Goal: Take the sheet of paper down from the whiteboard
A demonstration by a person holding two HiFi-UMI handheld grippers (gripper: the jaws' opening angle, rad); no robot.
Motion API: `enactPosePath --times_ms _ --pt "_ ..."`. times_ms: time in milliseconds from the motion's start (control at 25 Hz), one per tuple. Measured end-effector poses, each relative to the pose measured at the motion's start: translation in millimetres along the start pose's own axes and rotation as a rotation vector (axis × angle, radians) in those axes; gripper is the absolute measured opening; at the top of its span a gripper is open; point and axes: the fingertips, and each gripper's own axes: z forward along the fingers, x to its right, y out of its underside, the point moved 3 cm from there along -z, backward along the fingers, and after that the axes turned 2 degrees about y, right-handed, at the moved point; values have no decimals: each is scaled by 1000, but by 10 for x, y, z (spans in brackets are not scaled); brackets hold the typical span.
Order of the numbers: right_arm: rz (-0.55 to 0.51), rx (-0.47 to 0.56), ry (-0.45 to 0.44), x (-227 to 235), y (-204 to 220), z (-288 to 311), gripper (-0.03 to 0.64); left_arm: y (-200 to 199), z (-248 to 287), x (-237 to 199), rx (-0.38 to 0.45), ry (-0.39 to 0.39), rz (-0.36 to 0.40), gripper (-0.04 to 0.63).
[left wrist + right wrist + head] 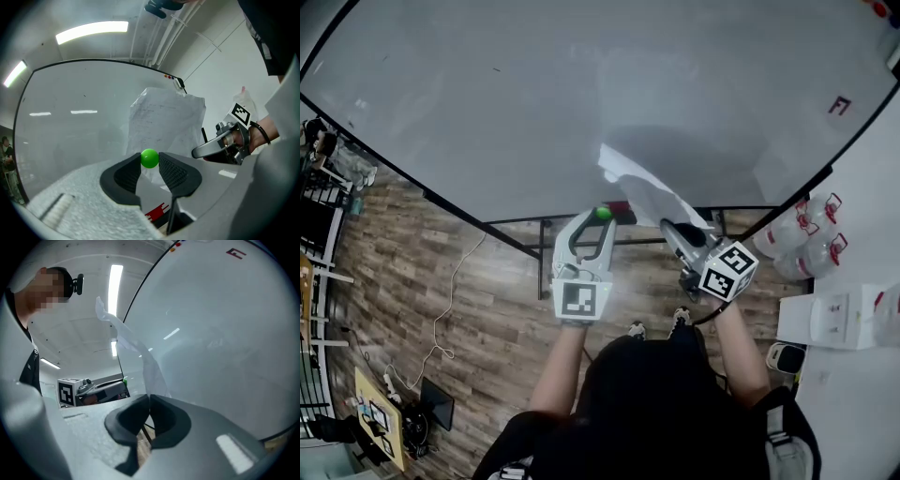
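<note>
The big whiteboard (581,94) fills the upper head view. The white sheet of paper (642,192) stands off the board, curled. My right gripper (667,228) is shut on its lower edge; in the right gripper view the paper (140,357) rises from between the closed jaws of that gripper (149,401). My left gripper (602,216), just to the left, is shut on a small green ball (603,214). In the left gripper view the green ball (149,158) sits pinched at the jaw tips, with the paper (164,122) behind it and the right gripper (199,152) at its side.
The board's black stand frame (544,253) runs below its edge over a wooden floor. Clear water bottles (806,239) and a white box (830,319) sit at the right. A cable (441,319) trails on the floor at the left, near a black rack (319,216).
</note>
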Motion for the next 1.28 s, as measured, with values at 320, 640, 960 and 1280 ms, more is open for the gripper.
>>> enactPosePath --times_ms 320,640,960,1280 --pt "-29 -13 14 -60 51 -169 5 2 -153 120 -4 -11 -14 130" --pt "-45 -38 -4 -145 65 -459 5 -79 -288 361 -22 -28 -23 130" --pt "-53 -56 -11 -218 118 -1114 5 -339 -444 981 -24 -26 -21 130" --pt "-41 -69 -8 -323 306 -1833 5 -468 -740 1674 -55 -29 -19 130"
